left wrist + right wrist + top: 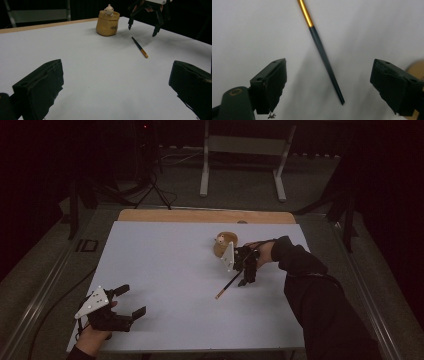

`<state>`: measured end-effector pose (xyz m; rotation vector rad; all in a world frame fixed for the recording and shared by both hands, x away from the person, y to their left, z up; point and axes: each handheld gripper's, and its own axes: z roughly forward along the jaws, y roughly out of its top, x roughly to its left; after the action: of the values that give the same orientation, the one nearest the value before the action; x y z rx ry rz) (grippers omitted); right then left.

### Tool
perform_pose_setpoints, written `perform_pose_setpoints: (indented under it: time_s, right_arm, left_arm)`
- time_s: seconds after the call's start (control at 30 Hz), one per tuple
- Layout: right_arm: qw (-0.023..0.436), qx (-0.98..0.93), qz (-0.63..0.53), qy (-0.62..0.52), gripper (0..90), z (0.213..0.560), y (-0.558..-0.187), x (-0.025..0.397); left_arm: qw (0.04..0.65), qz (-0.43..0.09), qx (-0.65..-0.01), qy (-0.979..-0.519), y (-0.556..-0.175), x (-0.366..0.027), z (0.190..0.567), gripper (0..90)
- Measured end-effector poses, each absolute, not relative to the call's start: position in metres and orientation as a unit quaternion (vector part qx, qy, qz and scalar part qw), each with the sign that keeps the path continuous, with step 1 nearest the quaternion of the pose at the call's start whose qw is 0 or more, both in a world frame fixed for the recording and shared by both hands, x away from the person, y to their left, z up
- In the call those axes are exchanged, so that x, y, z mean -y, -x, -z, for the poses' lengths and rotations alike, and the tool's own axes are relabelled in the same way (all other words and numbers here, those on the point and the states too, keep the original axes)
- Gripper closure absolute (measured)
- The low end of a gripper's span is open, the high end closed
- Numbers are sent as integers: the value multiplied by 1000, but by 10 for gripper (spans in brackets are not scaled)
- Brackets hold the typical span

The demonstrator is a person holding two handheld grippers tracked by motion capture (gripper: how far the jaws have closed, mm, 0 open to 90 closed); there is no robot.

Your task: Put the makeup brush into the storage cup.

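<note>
The right tongs (pixel 246 270) hang just above the white worktop (pixel 165 270), jaws spread wide and grasping nothing. In the right gripper view the two black jaws stand well apart on either side of a slim pencil-like stick (pixel 325 60) that lies flat on the sheet between them — dark along most of its length, with a gold band toward the far end. Neither jaw touches it. In the left gripper view the same right tongs (pixel 143 26) hover over the dark end of the stick (pixel 139 46), their tips clear of the surface.

In the high view the stick (pixel 227 284) lies slanted on the worktop, its pale tip pointing toward the person's side and its dark end under the right tongs. Just beyond the tongs, toward the far edge, stands a small tan pot (pixel 225 242) with a little pale figure at its rim; in the left gripper view the pot (pixel 107 23) stands upright, near the stick but apart from it.

The left tongs (pixel 129 301) rest low at the near left corner of the worktop, held in a hand (pixel 95 332) — jaws released, wide apart, empty, well away from the stick and the pot.

A dark sleeve (pixel 320 300) runs from the lower right to the right tongs.
</note>
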<state>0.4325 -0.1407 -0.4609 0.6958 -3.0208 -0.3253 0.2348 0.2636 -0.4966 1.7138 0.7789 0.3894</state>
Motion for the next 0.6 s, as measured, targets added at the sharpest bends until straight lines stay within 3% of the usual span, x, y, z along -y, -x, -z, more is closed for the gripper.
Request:
perform_pose_setpoints:
  time_s: [0.1,0.2,0.47,0.6]
  right_arm:
    - [18,967,99,-233,144,464,-429,134]
    - [33,963,105,-245,272,462,-427,129]
    - [32,943,129,-306,440,459,-416,117]
    - [34,938,130,-319,457,461,-411,112]
  left_arm:
    - [573,-165,-335,-730,-235,-264,497,7]
    - [571,-166,-334,-732,-235,-264,497,7]
    - [570,-163,-333,-733,-235,-264,498,7]
    - [570,-164,-333,-733,-235,-264,498,15]
